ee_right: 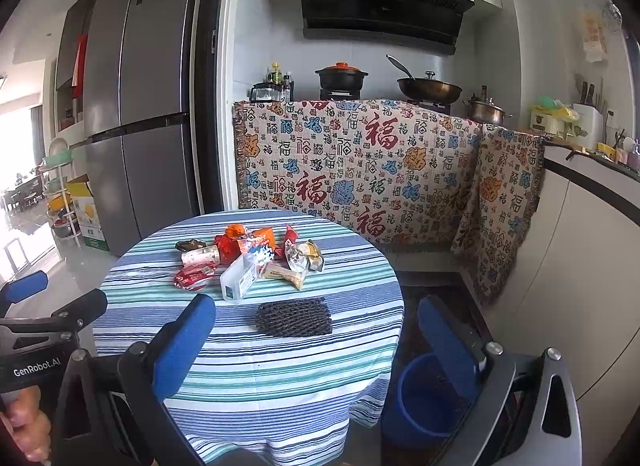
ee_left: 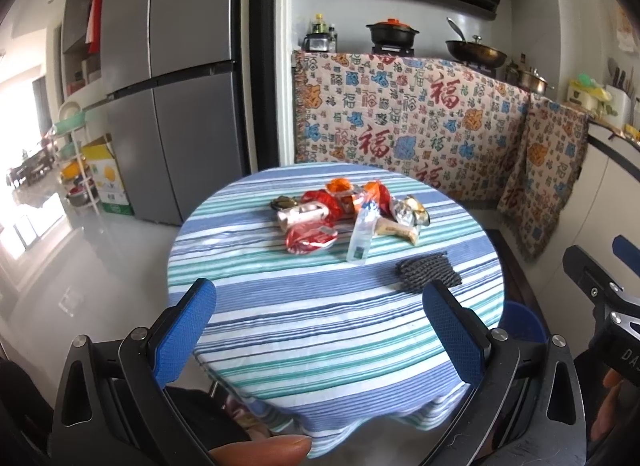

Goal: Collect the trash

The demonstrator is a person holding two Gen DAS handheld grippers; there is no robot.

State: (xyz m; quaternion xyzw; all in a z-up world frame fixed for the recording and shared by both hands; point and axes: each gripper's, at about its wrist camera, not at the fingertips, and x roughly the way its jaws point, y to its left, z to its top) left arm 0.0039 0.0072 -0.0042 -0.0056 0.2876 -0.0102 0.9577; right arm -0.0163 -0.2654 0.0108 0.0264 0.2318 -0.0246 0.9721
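Level and empty, both the left gripper [ee_left: 320, 330] and right gripper [ee_right: 316, 346] hover wide open above the table [ee_right: 280, 366].

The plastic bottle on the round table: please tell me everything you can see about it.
The plastic bottle is clear, looks empty, and lies on its side on the striped tablecloth. Its base points toward the cameras, and a small label with green print shows near that end. Its far end, with a blue and white wrap, reaches into the pile of snack wrappers, so the cap is hidden. Neither tool touches it.
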